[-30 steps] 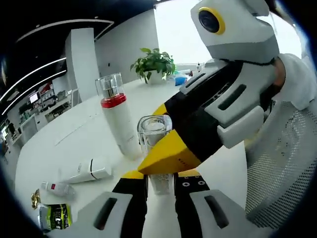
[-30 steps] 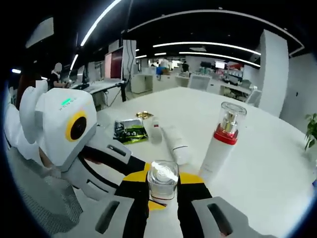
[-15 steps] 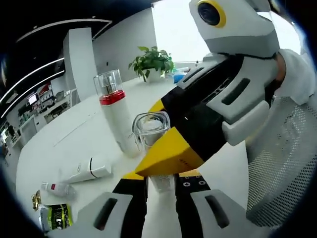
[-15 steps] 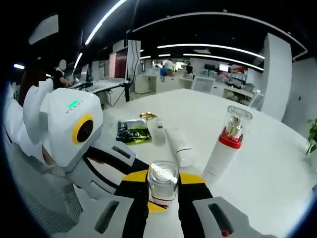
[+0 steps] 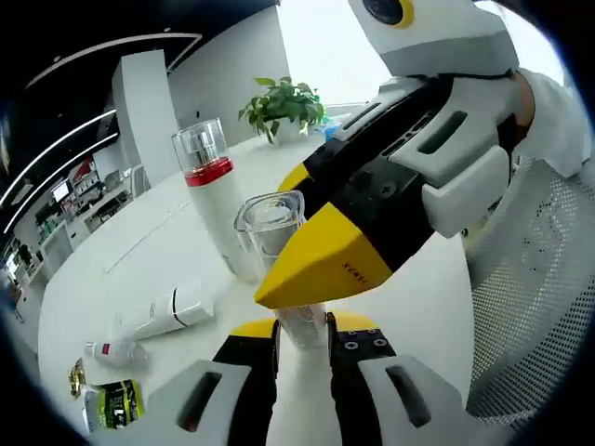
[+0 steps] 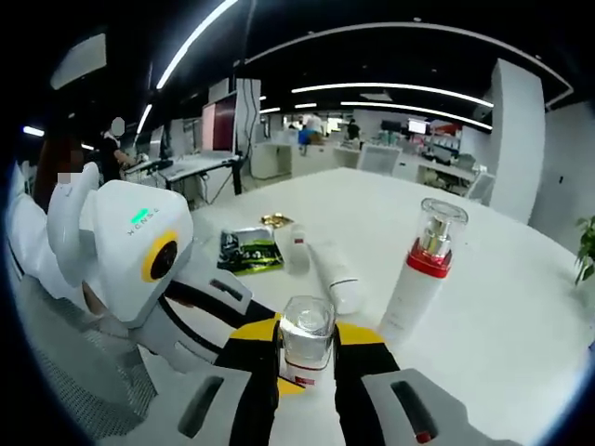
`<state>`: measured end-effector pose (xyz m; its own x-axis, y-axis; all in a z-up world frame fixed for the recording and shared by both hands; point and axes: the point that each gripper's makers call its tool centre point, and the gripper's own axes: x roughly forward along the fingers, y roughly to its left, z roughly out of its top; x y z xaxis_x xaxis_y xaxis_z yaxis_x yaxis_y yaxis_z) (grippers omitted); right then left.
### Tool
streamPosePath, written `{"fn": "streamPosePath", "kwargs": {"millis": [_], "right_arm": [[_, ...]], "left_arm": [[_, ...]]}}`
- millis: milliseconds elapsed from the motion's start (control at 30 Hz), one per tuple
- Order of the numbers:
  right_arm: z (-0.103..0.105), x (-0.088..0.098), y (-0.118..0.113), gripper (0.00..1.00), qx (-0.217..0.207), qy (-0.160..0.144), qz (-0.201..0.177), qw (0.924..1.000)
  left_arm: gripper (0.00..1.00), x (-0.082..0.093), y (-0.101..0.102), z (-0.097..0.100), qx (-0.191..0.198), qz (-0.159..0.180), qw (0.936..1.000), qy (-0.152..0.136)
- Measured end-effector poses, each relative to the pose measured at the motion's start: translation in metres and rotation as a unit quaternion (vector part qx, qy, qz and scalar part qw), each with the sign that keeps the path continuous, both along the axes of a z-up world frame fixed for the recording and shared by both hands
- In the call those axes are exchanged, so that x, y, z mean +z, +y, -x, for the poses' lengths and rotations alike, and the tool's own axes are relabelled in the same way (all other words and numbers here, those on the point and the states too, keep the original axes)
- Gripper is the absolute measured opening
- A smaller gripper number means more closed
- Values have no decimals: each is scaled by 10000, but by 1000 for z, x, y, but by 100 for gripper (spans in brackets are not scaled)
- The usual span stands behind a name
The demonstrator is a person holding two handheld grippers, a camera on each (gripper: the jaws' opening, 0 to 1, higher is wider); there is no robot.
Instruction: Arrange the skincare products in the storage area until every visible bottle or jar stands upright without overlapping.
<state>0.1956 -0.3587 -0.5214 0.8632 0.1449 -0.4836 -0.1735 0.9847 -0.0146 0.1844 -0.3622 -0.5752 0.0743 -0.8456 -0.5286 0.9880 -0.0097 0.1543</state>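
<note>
Bottle [image 6: 306,342] stood upright, clear cap up, pinched between both the left gripper [image 5: 302,346] and right gripper [image 6: 307,364], long axis vertical, equally near.

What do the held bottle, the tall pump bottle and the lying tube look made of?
Held bottle: clear cap, see-through and glinting, glass or hard acrylic; can't tell which. White body below with a red mark.
Pump bottle: opaque white body with a soft sheen, likely plastic; red collar, clear cap over a silvery pump.
Tube: matte white, probably soft plastic.
</note>
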Motion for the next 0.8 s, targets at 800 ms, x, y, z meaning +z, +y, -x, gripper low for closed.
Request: {"fn": "streamPosePath", "kwargs": {"millis": [800], "right_arm": [[13,0,7,17,131,66,-99,9998]], "left_arm": [[19,-8,16,-18,393,-371,9985,-16]]}}
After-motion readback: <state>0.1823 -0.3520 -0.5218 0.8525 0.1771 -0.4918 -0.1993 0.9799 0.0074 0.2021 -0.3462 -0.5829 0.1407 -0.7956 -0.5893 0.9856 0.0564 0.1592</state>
